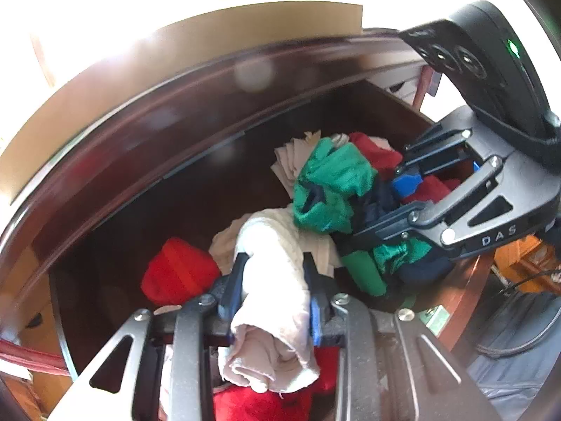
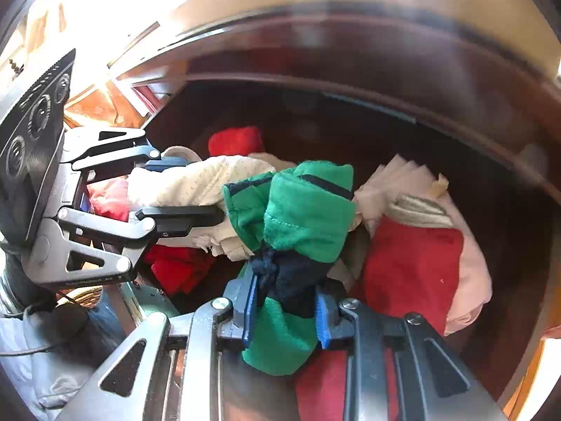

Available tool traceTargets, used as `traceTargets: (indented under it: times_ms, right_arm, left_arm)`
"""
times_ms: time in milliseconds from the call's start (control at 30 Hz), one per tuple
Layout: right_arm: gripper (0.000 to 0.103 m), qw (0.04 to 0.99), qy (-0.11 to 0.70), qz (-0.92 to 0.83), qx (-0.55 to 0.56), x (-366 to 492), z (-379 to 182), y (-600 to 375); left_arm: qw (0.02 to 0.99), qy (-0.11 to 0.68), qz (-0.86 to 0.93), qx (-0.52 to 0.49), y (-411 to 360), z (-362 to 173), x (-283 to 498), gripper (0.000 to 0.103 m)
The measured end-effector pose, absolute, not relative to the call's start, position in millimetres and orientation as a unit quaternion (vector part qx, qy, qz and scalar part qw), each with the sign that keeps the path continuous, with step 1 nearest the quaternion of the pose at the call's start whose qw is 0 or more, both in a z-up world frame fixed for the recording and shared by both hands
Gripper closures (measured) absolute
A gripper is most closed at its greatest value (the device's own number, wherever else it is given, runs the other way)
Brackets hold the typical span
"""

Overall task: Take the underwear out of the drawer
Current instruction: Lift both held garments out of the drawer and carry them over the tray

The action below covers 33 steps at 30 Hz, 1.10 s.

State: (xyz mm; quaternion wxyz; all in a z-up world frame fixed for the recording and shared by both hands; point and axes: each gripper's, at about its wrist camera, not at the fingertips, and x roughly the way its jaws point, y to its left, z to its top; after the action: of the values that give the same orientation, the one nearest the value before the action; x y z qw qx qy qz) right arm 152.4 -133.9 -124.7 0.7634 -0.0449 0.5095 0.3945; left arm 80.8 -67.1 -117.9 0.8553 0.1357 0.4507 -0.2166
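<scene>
The dark wooden drawer (image 1: 196,182) (image 2: 403,112) stands open with rolled underwear inside. My left gripper (image 1: 275,275) (image 2: 205,189) is shut on a cream-white rolled piece (image 1: 270,245) (image 2: 196,182), which sticks out past both ends of the fingers. To its right, my right gripper (image 2: 284,294) (image 1: 382,207) is shut on a green roll with navy trim (image 2: 301,217) (image 1: 326,189). The green roll touches the end of the cream one. Both grippers point down into the drawer side by side.
Loose in the drawer lie a red roll (image 1: 178,273) (image 2: 235,140), folded beige pieces (image 1: 291,161) (image 2: 403,175), and a red piece (image 2: 410,266) over a pink one (image 2: 473,273). A pale board (image 1: 175,49) lies above the drawer. A grey sleeve (image 2: 52,358) shows at lower left.
</scene>
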Motion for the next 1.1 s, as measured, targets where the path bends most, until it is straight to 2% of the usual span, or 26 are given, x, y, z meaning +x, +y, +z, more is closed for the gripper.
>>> traceTargets:
  times_ms: [500,1100]
  right_arm:
    - [0.075,0.821,0.416,0.389,-0.041,111,-91,-178]
    - [0.075,0.862,0.330,0.384,-0.019,76,-67,-234]
  left_arm:
    - [0.903,0.388,-0.176,0.057,-39,-100,61,0.077]
    - [0.937,0.318,-0.138,0.046,-35,-91,33,0.077]
